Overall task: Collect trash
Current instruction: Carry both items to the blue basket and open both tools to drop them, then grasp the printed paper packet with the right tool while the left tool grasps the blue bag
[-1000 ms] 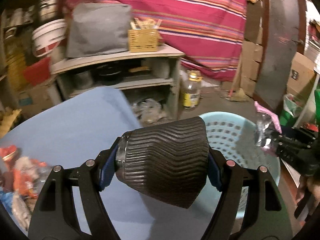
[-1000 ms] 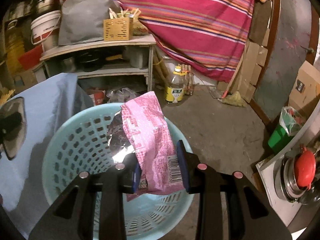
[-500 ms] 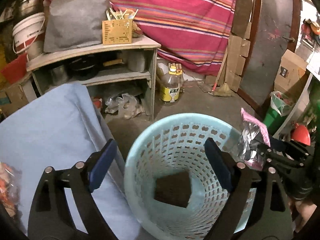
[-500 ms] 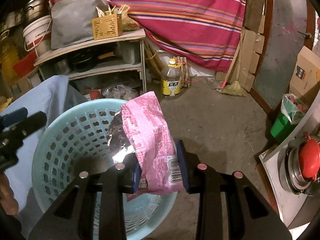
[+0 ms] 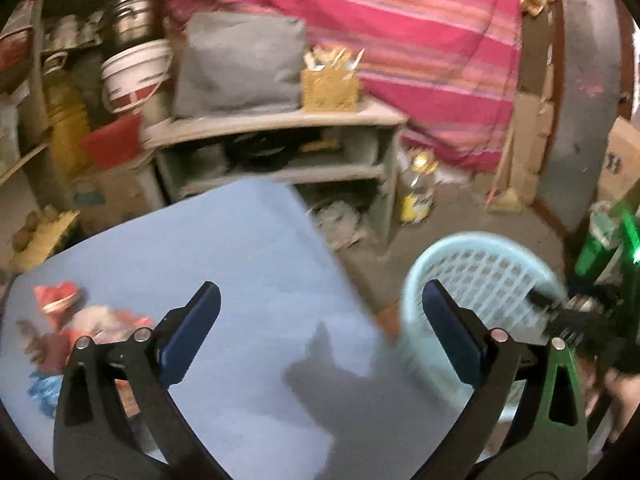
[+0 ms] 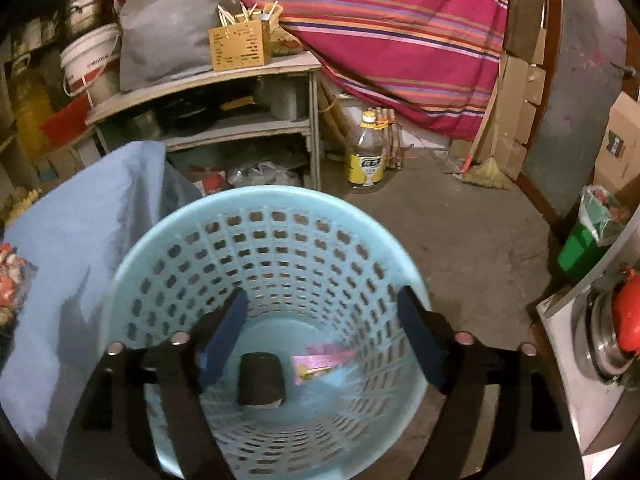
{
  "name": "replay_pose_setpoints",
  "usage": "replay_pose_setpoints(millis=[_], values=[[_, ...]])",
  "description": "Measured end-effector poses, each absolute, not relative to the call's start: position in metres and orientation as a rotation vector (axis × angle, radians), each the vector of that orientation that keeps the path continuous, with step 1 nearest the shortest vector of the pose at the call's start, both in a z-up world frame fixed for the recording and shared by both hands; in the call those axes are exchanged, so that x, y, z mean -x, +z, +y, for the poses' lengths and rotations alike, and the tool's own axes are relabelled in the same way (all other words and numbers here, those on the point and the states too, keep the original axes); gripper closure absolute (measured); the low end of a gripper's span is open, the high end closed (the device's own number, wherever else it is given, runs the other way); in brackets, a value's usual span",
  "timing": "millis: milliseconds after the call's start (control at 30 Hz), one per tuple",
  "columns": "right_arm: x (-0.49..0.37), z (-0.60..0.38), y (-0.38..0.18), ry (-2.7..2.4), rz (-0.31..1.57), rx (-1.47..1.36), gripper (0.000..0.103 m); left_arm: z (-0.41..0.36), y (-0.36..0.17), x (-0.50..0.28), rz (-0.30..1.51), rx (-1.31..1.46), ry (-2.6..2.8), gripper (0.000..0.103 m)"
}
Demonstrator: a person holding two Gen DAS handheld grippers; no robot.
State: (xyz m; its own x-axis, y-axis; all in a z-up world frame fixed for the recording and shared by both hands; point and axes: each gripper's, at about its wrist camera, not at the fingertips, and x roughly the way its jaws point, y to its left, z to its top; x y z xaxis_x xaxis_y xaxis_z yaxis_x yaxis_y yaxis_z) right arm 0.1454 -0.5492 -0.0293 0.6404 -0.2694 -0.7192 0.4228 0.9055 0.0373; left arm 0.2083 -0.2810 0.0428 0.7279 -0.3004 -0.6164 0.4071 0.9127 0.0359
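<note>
A light blue lattice basket (image 6: 168, 272) stands on the floor beside the blue-covered table (image 5: 248, 264). In its bottom lie a dark ribbed cup (image 6: 260, 378) and a pink snack wrapper (image 6: 324, 362). My right gripper (image 6: 322, 316) hangs over the basket mouth, its jaws opening with nothing between them. My left gripper (image 5: 320, 320) is over the table's blue cloth, jaws opening wide and empty. The basket (image 5: 480, 268) shows to its right. A pile of red, white and blue wrappers (image 5: 64, 332) lies on the cloth at the left and shows again as wrappers (image 6: 12, 276) at the right wrist view's left edge.
A grey shelf unit (image 6: 240, 120) with a wooden box (image 6: 240, 46) and grey bag stands behind. An oil bottle (image 6: 366, 156) sits on the floor by a striped red cloth (image 6: 400, 20). A green bin (image 6: 584, 248) and cardboard boxes (image 6: 620, 144) are at the right.
The left gripper let the dark cup fall into the basket, opened wide and swung left over the table. The right gripper opened and the pink wrapper dropped into the basket.
</note>
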Motion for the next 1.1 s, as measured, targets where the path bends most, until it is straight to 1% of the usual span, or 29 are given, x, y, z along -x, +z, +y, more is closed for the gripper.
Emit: replay_pose_setpoints(millis=[167,367,433,667,767,967,1100], values=[[-0.139,-0.529,-0.027,-0.383,0.766,-0.227,0.018,-0.228,0.036,-0.192,0.626,-0.217,-0.298,0.005],[-0.137,-0.490,-0.024,-0.352,0.752,-0.227,0.017,-0.166,0.032,-0.178,0.610,-0.195,-0.219,0.005],[-0.135,-0.473,-0.021,-0.349,0.736,-0.213,0.009,-0.144,0.030,-0.173,0.595,-0.184,-0.200,0.005],[-0.130,-0.416,-0.011,-0.312,0.697,-0.154,0.009,-0.081,0.026,-0.159,0.523,-0.164,-0.111,0.005],[-0.130,-0.387,-0.007,-0.310,0.683,-0.118,0.009,-0.055,0.024,-0.160,0.546,-0.111,-0.108,0.005],[-0.134,-0.331,-0.001,-0.310,0.669,-0.032,0.009,-0.010,0.020,-0.179,0.563,-0.099,-0.061,0.005],[-0.134,-0.299,0.002,-0.264,0.658,-0.034,0.009,0.017,0.015,-0.188,0.567,-0.104,-0.018,0.005]])
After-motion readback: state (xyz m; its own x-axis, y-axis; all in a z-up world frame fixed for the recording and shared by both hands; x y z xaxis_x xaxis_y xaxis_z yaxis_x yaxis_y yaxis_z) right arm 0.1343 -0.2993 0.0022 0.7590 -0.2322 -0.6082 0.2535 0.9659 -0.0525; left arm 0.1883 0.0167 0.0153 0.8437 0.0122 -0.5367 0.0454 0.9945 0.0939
